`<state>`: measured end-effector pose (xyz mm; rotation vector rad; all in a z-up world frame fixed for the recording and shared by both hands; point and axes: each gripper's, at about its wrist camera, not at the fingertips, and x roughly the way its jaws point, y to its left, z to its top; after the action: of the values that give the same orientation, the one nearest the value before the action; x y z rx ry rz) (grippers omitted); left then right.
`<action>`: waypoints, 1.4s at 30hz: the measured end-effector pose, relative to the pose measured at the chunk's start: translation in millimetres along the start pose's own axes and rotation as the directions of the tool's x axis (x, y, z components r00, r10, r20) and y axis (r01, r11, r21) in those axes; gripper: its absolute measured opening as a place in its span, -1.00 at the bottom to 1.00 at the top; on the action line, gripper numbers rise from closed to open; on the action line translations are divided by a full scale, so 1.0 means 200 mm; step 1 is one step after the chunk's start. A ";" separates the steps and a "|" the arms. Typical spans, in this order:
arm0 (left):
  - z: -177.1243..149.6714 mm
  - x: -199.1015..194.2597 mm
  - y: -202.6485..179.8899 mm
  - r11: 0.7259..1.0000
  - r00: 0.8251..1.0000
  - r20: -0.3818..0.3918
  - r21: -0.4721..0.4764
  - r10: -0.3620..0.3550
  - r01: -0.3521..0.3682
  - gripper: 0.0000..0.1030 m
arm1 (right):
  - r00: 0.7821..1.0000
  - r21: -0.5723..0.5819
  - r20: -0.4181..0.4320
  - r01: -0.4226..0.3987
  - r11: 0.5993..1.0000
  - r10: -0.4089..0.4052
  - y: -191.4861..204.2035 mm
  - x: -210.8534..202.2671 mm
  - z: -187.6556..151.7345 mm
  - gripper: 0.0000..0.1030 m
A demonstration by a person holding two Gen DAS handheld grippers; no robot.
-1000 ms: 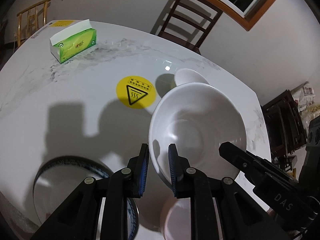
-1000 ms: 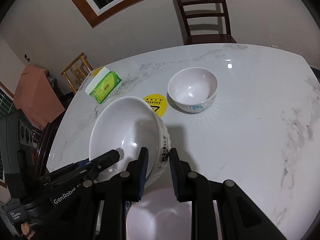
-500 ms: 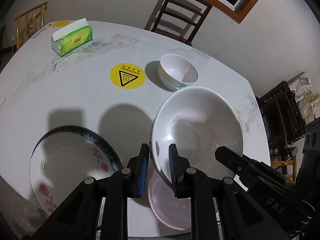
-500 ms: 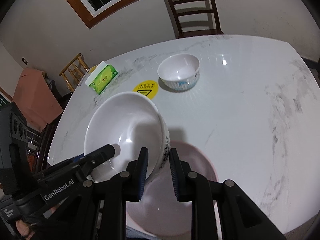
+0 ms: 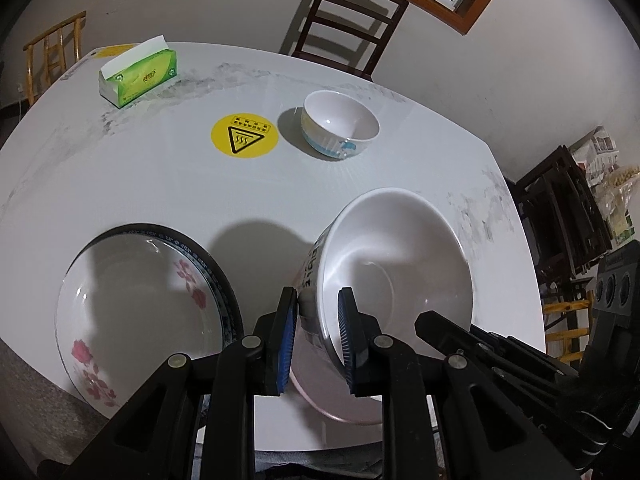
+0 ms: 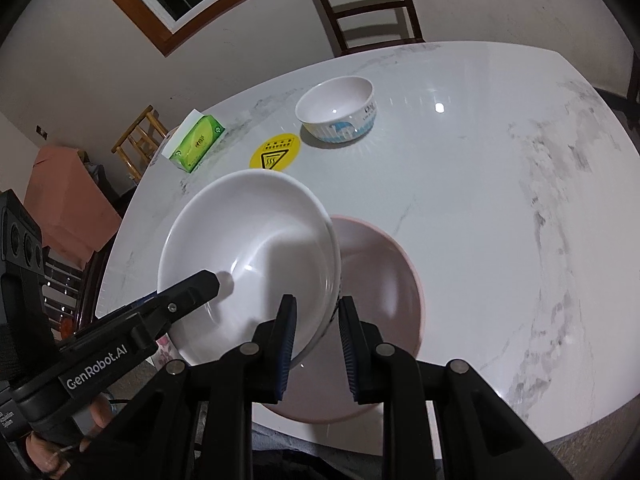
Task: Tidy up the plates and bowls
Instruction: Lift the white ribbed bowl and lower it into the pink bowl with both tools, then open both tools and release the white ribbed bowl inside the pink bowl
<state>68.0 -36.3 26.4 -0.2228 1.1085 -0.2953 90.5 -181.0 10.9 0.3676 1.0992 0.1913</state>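
Left wrist view first, going left to right: lower left of the frame there's a flowered plate [image 5: 132, 312] with a dark patterned rim, sitting on the marble table [image 5: 160, 188] near its front edge. Just right of it, bottom centre, the left gripper [image 5: 318, 336] is clamped on the near rim of the big white bowl [image 5: 396, 272], one blue pad outside the wall, one inside. The bowl is tilted, and under it you can see the edge of a pink plate [image 5: 340, 408]. At lower right the right gripper [image 5: 432, 320] pokes in over the bowl's other side. Further back, upper left has a green tissue box [image 5: 140, 78], then a yellow warning sticker [image 5: 245, 135], then a small bowl with blue print [image 5: 340, 126] in the upper middle, well apart from everything in front.

Right wrist view: the left gripper [image 6: 208, 282] comes in from the lower left, its tip inside the big white bowl [image 6: 248, 256]. The right gripper [image 6: 318, 336] at bottom centre pinches the bowl's rim on its right side, so both tongs are closed on the same bowl. The pink plate [image 6: 380, 280] lies just right of and beneath it, flat on the table [image 6: 500, 200]. Small bowl [image 6: 338, 106] sits upper centre.
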 end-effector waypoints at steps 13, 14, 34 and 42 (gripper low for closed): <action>-0.09 0.11 -0.04 1.000 0.998 -0.060 0.023 0.016 -0.015 -0.67 | 0.998 0.026 -0.044 0.047 0.999 -0.046 -0.06 0.07 -0.07 -0.57; -0.10 0.13 -0.04 1.000 0.998 -0.065 0.023 0.019 -0.018 -0.67 | 0.998 0.032 -0.052 0.047 0.998 -0.046 -0.07 0.08 -0.08 -0.57; -0.10 0.21 -0.06 0.995 0.993 -0.082 0.062 0.080 -0.075 -0.64 | 0.993 0.027 -0.092 0.080 0.996 -0.077 -0.07 0.19 -0.06 -0.55; -0.11 0.22 -0.11 0.988 0.990 -0.072 0.107 0.121 -0.113 -0.57 | 0.991 0.034 -0.094 0.094 0.995 -0.091 -0.07 0.20 -0.06 -0.52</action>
<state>64.2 -72.4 -13.7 -0.0544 1.1758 -0.2573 97.5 -178.1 -31.9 0.3437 1.2094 0.1057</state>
